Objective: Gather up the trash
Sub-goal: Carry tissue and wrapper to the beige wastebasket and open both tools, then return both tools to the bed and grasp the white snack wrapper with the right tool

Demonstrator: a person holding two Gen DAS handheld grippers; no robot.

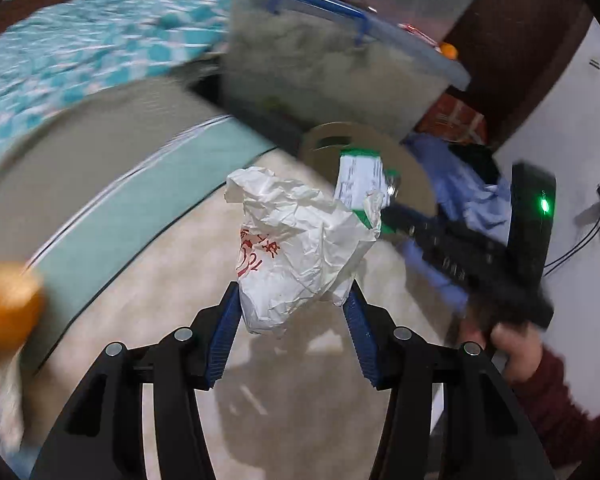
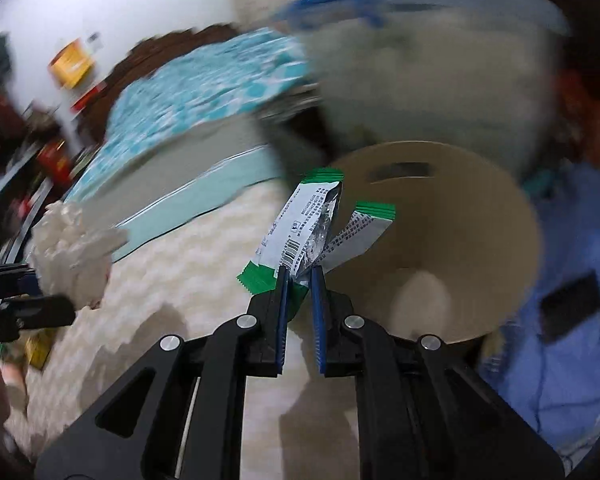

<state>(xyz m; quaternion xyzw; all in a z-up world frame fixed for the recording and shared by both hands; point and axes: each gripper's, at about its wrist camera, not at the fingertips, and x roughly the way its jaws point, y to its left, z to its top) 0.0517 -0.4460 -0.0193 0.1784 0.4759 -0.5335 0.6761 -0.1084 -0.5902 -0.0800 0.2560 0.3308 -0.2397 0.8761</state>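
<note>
left gripper [image 1: 292, 312]: a crumpled white paper bag [image 1: 296, 248] with red print is pinched between the jaws, which are held about half apart around it, blue pads pressed to its sides. The bag is lifted clear of the pale floor [image 1: 172, 280].

right gripper [image 2: 300, 276]: jaws are squeezed nearly together on two green-and-white torn wrappers [image 2: 300, 228]. The wrappers are fanned out from the tips, right at the near rim of the bin.

bin [image 2: 460, 216]: a tan, round paper bin with a slot handle cut near the rim. It is seen standing open on the floor, just right of the wrappers, with something pale at the bottom (can't be made out).

bed [image 1: 100, 52]: covered with a teal patterned blanket, at the far left.

storage tub [image 1: 320, 72]: a clear tub with a blue handle, behind the bin.

blue cloth [image 2: 560, 320]: piled right of the bin.

person: a hand [image 1: 512, 344] in a dark red sleeve is seen on the right gripper's grip.

blur: pretty heavy everywhere, so small stuff can't be read.
</note>
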